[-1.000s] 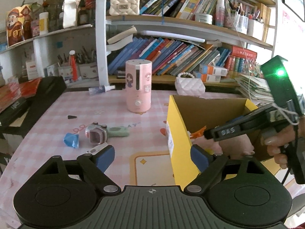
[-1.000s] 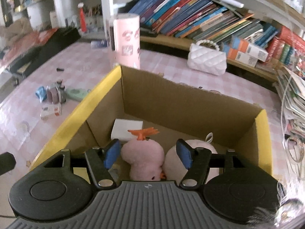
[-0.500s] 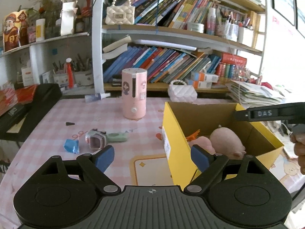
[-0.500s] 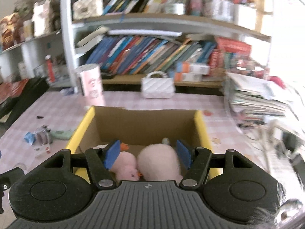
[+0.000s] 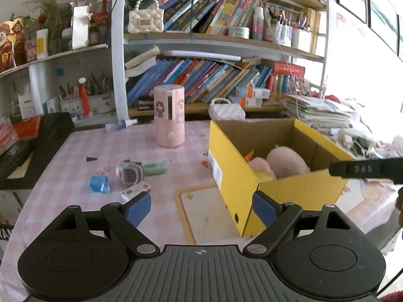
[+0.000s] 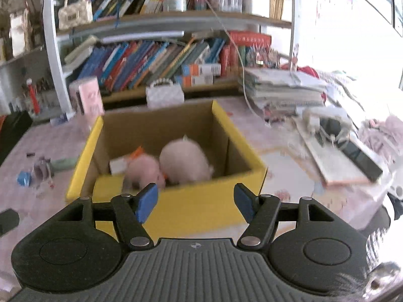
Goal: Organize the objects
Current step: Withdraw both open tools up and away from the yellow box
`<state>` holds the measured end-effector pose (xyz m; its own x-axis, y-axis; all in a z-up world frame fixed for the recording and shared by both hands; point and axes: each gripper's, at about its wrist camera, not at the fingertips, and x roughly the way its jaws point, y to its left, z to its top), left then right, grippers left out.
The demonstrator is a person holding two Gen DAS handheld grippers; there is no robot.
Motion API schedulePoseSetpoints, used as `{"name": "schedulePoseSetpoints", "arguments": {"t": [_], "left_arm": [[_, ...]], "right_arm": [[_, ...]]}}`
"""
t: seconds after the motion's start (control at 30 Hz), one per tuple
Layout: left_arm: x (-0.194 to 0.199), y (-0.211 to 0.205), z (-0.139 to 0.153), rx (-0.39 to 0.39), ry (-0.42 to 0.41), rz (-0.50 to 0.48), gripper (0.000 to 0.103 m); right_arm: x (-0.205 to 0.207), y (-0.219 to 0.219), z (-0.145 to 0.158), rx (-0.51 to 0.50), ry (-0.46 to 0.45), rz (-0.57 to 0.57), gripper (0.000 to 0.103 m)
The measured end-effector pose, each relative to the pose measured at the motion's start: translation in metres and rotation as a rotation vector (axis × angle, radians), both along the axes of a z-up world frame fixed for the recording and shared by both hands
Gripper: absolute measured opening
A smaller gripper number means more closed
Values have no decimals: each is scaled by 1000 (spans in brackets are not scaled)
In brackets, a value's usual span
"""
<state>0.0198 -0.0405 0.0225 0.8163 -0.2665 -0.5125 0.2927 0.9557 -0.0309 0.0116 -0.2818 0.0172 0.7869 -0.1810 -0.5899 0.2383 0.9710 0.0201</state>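
A yellow cardboard box stands on the pink checked table; it also shows in the right wrist view. Two pink plush toys and a small white box lie inside it. A toy watch, a green case, a blue wrapper and a small white card lie on the table left of the box. My left gripper is open and empty, near the box's front left corner. My right gripper is open and empty, in front of the box.
A pink cylinder humidifier stands behind the loose items. A white quilted purse sits by the bookshelf. A black case lies at the left edge. Stacked papers and cables crowd the right side.
My right gripper has pulled back and up out of the box, leaving the plush toys inside. My left gripper has drawn back slightly.
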Motion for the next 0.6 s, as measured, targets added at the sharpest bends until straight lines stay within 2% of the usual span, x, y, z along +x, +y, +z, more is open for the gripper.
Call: {"name": "schedulePoseSetpoints", "arguments": {"t": [0.33,0.6], "left_arm": [[-22,23,-12,42,54,-27,90],[-39,40,-23,72,101,-24,90]], "right_arm": [[-38,44,-28,8,86,15,64],[-58,81,-43,6,136,94,67]]}}
